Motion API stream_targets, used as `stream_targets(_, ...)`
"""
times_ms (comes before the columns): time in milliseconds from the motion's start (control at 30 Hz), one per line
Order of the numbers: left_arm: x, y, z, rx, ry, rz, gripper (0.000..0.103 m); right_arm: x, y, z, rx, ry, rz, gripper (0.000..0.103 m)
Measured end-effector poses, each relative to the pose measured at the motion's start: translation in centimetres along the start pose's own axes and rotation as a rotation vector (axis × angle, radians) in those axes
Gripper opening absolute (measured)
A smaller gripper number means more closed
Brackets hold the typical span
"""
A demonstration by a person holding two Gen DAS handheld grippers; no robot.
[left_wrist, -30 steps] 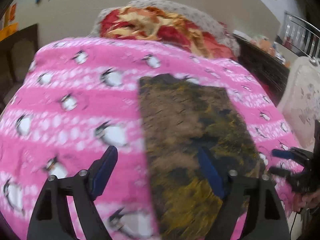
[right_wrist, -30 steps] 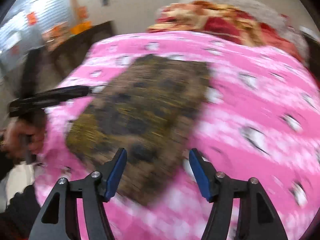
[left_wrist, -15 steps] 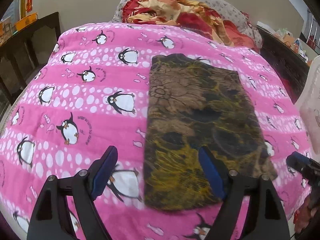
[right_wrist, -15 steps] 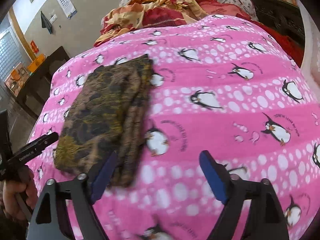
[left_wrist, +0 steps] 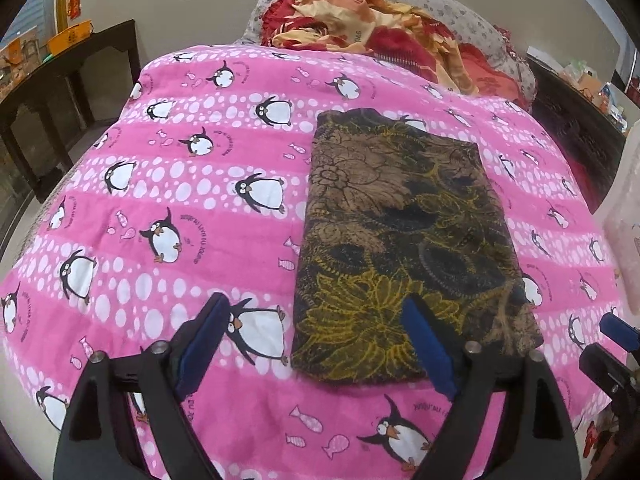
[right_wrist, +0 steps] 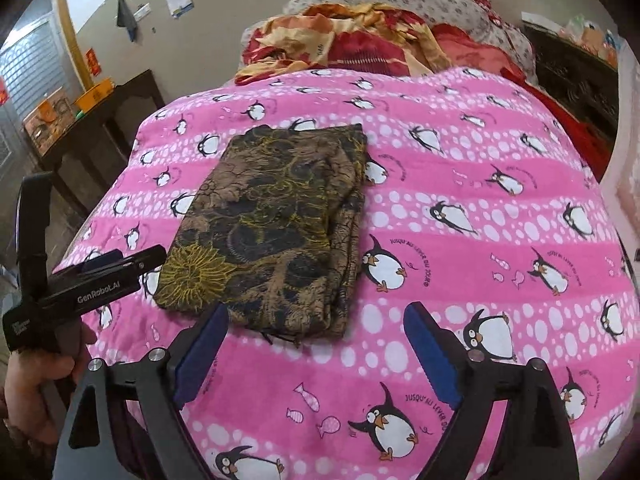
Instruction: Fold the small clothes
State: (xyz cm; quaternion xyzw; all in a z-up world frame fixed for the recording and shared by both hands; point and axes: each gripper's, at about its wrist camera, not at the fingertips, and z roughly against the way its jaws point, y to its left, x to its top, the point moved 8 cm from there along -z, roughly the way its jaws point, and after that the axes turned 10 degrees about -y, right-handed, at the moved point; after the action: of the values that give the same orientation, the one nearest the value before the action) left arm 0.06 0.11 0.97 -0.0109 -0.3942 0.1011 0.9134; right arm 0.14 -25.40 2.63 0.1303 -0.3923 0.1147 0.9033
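A folded cloth (left_wrist: 404,240) with a brown, black and yellow flower print lies flat on the pink penguin bed cover (left_wrist: 180,200). My left gripper (left_wrist: 316,308) hovers over the cloth's near left corner. Its jaws are opening, and its blue pads press on nothing. In the right wrist view the same cloth (right_wrist: 276,224) shows stacked layers along its right edge. My right gripper (right_wrist: 316,316) stands open above the cover just in front of the cloth's near right corner, with nothing held. The left gripper (right_wrist: 120,264) appears there at the left, held by a hand (right_wrist: 36,380).
A heap of red and orange bedding (left_wrist: 380,28) and a flowered pillow (left_wrist: 460,8) lie at the head of the bed. A dark wooden table (left_wrist: 60,92) stands to the left, dark furniture (left_wrist: 572,120) to the right. The bed's near edge is right below both grippers.
Both grippers have drawn back and risen from the cloth, which now lies still and folded. The right jaws have spread wider, and the left jaws have opened a little more.
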Motion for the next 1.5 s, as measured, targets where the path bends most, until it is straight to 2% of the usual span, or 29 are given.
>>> stream_targets(67,0.0,-0.1,0.4,-0.011,-0.013,0.01,0.093,-0.1,0.0,0.1,-0.001,-0.001,0.005,0.093)
stream_targets(133,-0.1,-0.3,0.8,-0.024,-0.013,0.011,0.103,-0.3,0.0,0.3,-0.007,0.0,0.011,0.093)
stream_targets(233,-1.0,-1.1,0.7,-0.026,0.04,-0.033,0.103,-0.5,0.0,0.6,-0.019,-0.001,0.027,0.093)
stream_targets(267,-1.2,-1.3,1.1,-0.022,0.028,-0.054,0.103,-0.5,0.0,0.8,-0.021,-0.002,0.029,0.093)
stream_targets(433,-0.1,-2.3,5.1,0.041,-0.169,-0.172,0.103,-0.3,-0.2,1.7,-0.045,-0.02,0.059,0.093)
stream_targets(533,0.7,-2.1,6.1,0.069,-0.195,-0.166,0.103,-0.1,-0.2,1.9,-0.05,-0.016,0.065,0.093)
stream_targets(733,1.0,-2.0,4.7,0.029,-0.068,-0.076,0.103,0.4,-0.5,2.1,-0.077,-0.015,0.089,0.093)
stream_targets(967,0.0,-3.6,4.3,0.027,-0.008,-0.111,0.103,0.5,-0.3,2.6,-0.08,-0.023,0.105,0.093)
stream_targets(1267,-0.2,-4.3,4.1,0.045,0.003,-0.137,0.103,0.8,-0.2,3.2,-0.085,-0.035,0.116,0.093)
stream_targets(1500,-0.3,-4.2,3.8,0.032,0.014,-0.123,0.103,0.7,-0.3,3.1,-0.088,-0.032,0.114,0.093)
